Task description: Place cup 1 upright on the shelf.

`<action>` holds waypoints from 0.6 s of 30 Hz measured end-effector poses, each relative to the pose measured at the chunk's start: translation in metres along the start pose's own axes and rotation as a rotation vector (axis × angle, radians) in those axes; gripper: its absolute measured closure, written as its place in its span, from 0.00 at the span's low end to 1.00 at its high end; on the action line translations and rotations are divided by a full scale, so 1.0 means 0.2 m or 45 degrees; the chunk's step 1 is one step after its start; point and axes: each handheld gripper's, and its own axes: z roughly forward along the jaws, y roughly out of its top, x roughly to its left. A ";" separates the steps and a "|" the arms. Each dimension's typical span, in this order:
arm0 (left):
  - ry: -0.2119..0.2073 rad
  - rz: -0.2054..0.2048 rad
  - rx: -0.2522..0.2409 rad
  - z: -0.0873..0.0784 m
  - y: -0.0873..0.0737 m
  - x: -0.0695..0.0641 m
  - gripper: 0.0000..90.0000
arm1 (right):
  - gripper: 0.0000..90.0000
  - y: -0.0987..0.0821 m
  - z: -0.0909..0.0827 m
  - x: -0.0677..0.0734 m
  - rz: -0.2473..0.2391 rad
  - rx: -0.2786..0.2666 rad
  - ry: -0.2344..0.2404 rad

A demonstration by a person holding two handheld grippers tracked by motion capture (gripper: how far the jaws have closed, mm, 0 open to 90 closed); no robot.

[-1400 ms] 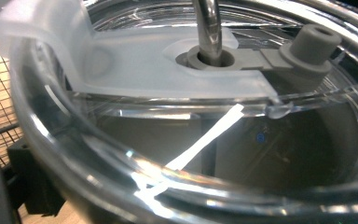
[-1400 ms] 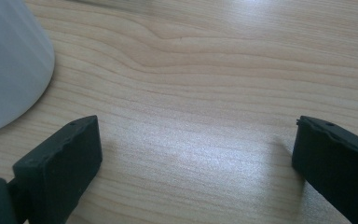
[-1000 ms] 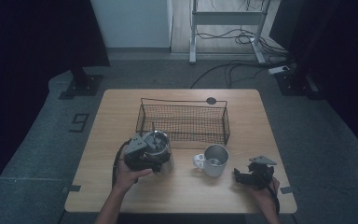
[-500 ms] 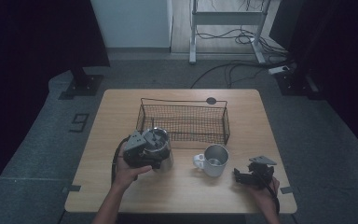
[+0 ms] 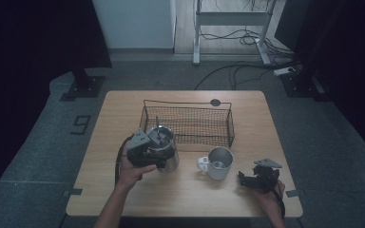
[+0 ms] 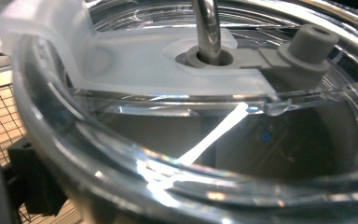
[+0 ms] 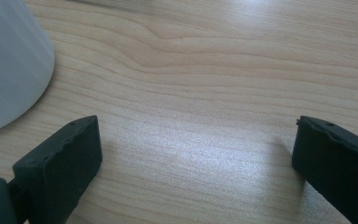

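High view: left claw (image 5: 153, 154) clamped on the lidded steel tumbler (image 5: 164, 151), metal straw (image 5: 157, 124) inside; right claw (image 5: 247, 179) apart beside the mug (image 5: 217, 163).

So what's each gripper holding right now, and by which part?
The left gripper grips the steel tumbler at its lidded top rim. The right gripper holds nothing, jaws open over the table.

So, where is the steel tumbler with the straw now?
In the high view, the steel tumbler is at the table's left-front part, by the left gripper, just in front of the wire basket's left end, left of the mug.
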 end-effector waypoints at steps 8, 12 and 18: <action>-0.004 0.000 -0.001 0.00 0.01 0.01 0.04 | 0.02 0.00 0.00 0.00 0.000 0.000 0.000; -0.001 -0.003 -0.003 0.00 0.01 0.01 0.04 | 0.02 0.00 0.00 0.00 0.000 0.000 0.000; -0.003 -0.007 -0.005 0.00 0.03 0.02 0.04 | 0.02 0.00 0.00 0.00 0.000 0.000 0.000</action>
